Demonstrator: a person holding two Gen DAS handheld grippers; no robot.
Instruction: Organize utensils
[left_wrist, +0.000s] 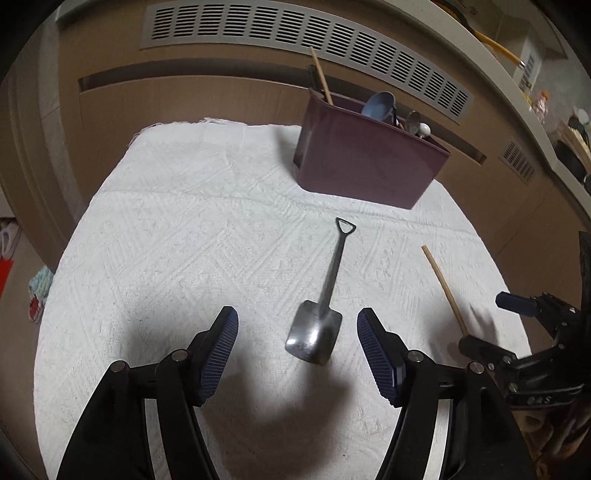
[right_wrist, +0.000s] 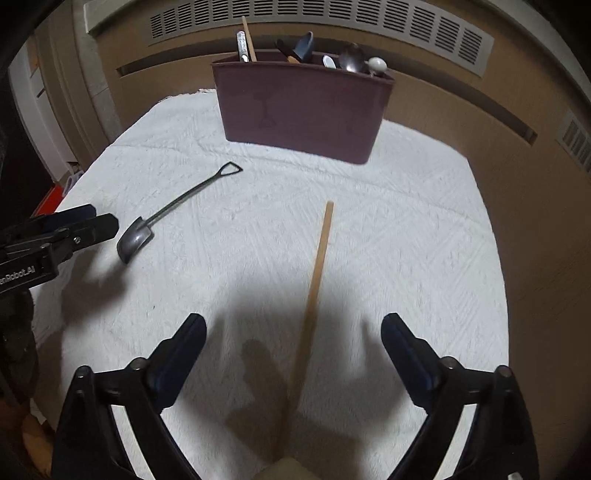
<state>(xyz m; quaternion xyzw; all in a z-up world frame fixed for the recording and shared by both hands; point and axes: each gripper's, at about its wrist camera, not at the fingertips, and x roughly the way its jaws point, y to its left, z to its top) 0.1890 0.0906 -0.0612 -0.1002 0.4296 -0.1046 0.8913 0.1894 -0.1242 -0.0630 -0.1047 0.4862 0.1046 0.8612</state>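
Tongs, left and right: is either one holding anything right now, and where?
Nothing is held. Left tongs stand open around the shovel spoon; right tongs open around the stick.

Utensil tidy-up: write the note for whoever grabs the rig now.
Left hand-held gripper: open, the shovel-shaped metal spoon lies between its fingers, not gripped.
Right hand-held gripper: open, straddling the wooden stick, not gripped.
Both lie flat on the white cloth.
Done: several utensils already stand in the maroon caddy at the cloth's far edge.
Left: grip the spoon and the stick, then drop each into the caddy.
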